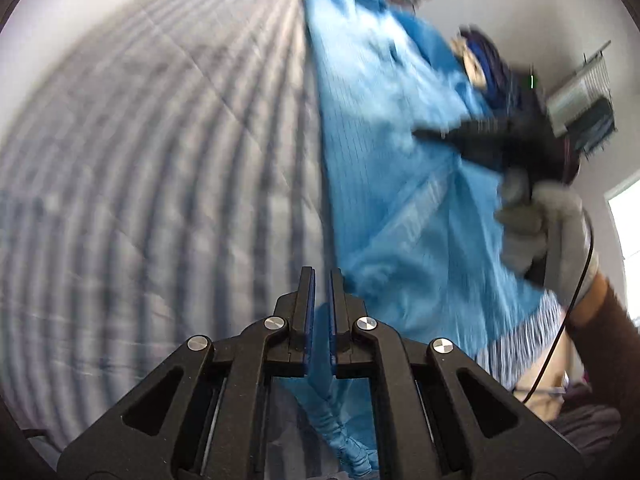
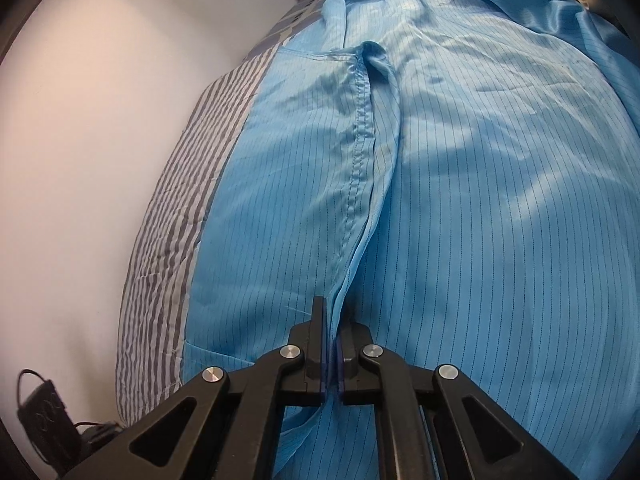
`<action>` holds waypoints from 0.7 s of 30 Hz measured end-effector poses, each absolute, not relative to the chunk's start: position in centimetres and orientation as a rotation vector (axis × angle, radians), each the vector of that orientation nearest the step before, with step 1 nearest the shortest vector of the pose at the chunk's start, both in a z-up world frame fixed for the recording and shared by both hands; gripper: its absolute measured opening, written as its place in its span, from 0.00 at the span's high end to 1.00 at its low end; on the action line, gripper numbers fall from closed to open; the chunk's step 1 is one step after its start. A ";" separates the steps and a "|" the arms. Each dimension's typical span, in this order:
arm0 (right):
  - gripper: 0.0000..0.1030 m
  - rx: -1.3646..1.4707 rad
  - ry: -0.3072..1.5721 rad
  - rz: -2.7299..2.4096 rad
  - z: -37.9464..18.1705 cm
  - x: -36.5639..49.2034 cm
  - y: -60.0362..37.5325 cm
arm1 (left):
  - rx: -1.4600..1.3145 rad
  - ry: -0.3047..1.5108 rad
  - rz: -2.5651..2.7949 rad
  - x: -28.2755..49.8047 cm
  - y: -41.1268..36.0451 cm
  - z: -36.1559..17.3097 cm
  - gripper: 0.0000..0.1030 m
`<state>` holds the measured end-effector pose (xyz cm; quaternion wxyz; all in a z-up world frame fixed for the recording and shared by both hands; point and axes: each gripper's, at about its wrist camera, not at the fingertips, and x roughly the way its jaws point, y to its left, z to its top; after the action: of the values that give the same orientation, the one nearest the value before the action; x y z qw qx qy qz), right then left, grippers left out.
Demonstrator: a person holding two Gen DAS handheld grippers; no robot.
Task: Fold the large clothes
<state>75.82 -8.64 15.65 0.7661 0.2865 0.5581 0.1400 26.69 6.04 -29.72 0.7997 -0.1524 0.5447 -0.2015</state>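
Both claws pinch the garment (image 2: 460,200) on the bed (image 2: 180,216) — left claw (image 1: 321,280), right claw (image 2: 332,312); thin, slippery, limp — best taken at seams.

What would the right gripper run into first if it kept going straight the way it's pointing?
The right gripper is shut on the blue garment, and straight ahead lies more of that cloth, along its stitched seam, spread on the striped bedding.

No text, label, brand or number can be read anywhere (the left view is blurred).
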 end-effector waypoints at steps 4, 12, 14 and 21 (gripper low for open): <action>0.97 0.620 1.215 0.308 15.4 75.9 -8.7 | -0.362 1.160 -0.601 24.7 3.4 -28.8 0.98; 0.93 0.657 1.218 0.331 15.1 76.1 -9.1 | -0.225 1.108 -0.765 22.0 -0.9 -24.7 0.98; 0.79 0.666 1.216 0.341 15.4 75.9 -9.2 | -0.209 1.075 -0.711 22.1 0.2 -23.9 0.98; 0.65 0.565 1.240 0.388 18.0 72.5 -9.0 | -0.199 1.098 -0.556 22.7 3.5 -26.0 0.98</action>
<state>72.49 -9.00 17.99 0.7593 0.2596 0.5695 0.1781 22.75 3.50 -25.96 0.8118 -0.0934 0.5142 -0.2604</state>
